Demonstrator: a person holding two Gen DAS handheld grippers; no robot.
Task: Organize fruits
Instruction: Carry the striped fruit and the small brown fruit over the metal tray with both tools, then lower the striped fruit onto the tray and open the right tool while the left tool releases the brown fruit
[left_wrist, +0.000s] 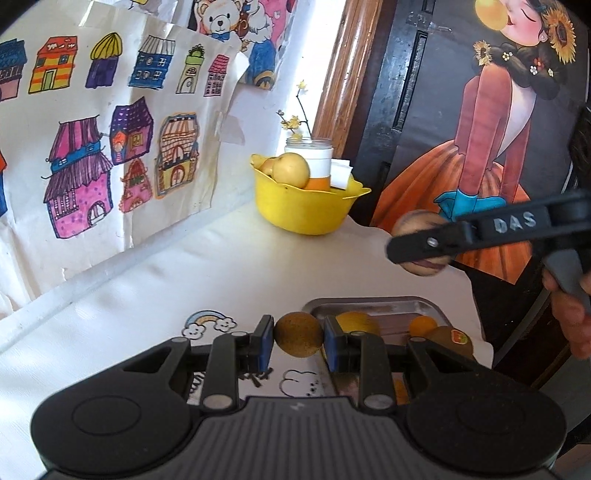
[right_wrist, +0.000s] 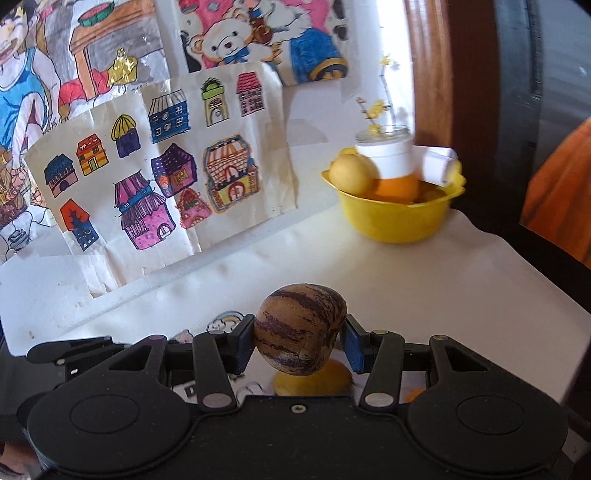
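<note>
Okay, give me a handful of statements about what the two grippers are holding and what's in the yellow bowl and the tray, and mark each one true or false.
1. The left hand-held gripper is shut on a brown kiwi. True.
2. The right hand-held gripper is open, holding nothing. False: it grips a purple-striped fruit.
3. The yellow bowl holds a pale yellow fruit. True.
4. The metal tray sits against the wall drawings. False: it lies at the near table edge, holding fruit.
5. The yellow bowl is tipped over. False: it stands upright.
</note>
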